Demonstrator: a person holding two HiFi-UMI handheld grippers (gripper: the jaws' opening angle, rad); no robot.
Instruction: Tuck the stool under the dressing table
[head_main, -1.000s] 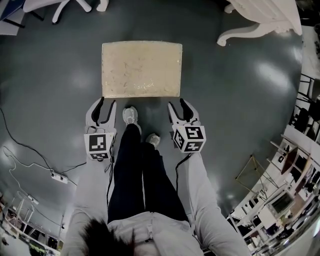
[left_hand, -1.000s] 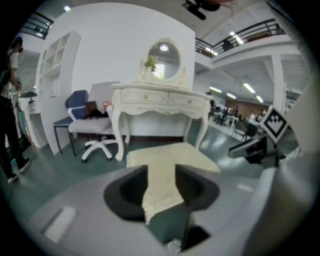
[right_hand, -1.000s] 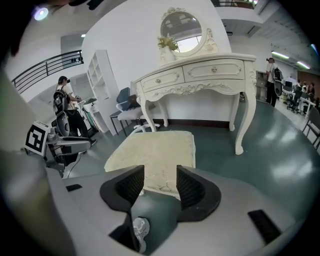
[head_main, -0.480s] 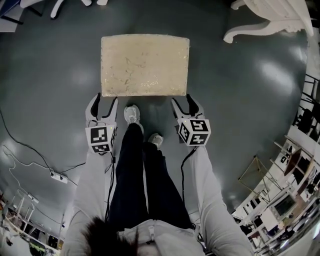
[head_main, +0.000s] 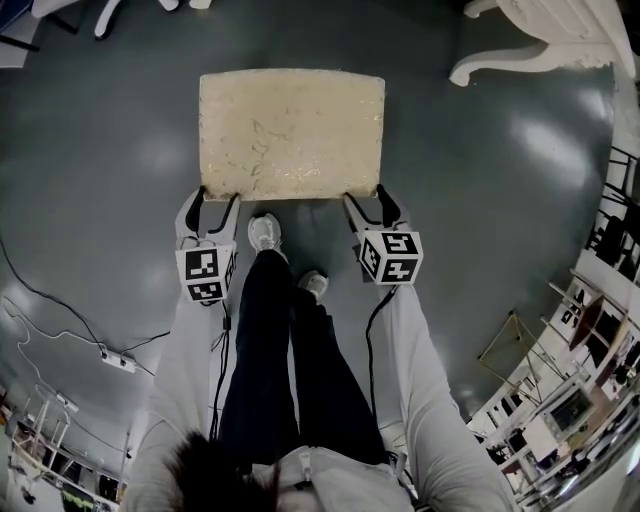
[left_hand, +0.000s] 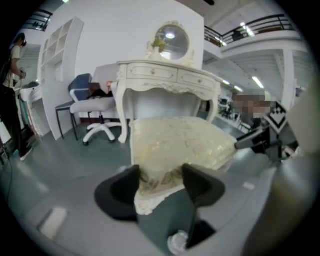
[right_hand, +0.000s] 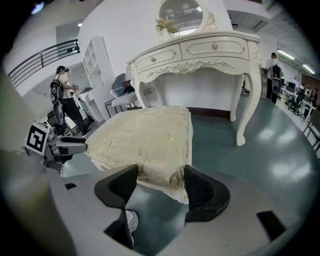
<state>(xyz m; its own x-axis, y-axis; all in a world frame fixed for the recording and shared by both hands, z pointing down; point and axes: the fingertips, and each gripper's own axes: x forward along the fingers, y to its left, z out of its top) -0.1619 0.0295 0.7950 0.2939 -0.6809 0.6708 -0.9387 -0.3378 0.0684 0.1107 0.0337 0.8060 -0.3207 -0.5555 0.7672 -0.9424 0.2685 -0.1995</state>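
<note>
- At 12 o'clock from the person's shoes, head view: stool on the grey floor, cream padded top. Dressing table well apart at 1 o'clock, only its legs showing.
- Left gripper at the stool's 7 o'clock corner, right gripper at its 5 o'clock corner.
- Left gripper view: jaws wide, just been opening, cushion corner between them, not clamped. Table at 12 o'clock beyond the stool.
- Right gripper view: same, jaws wide, just been opening, corner between them, no squeeze.
- Handling guess: padding soft and fabric may slip, frame stiff, likely light enough to slide. Grip the firm seat edge at both near corners.
</note>
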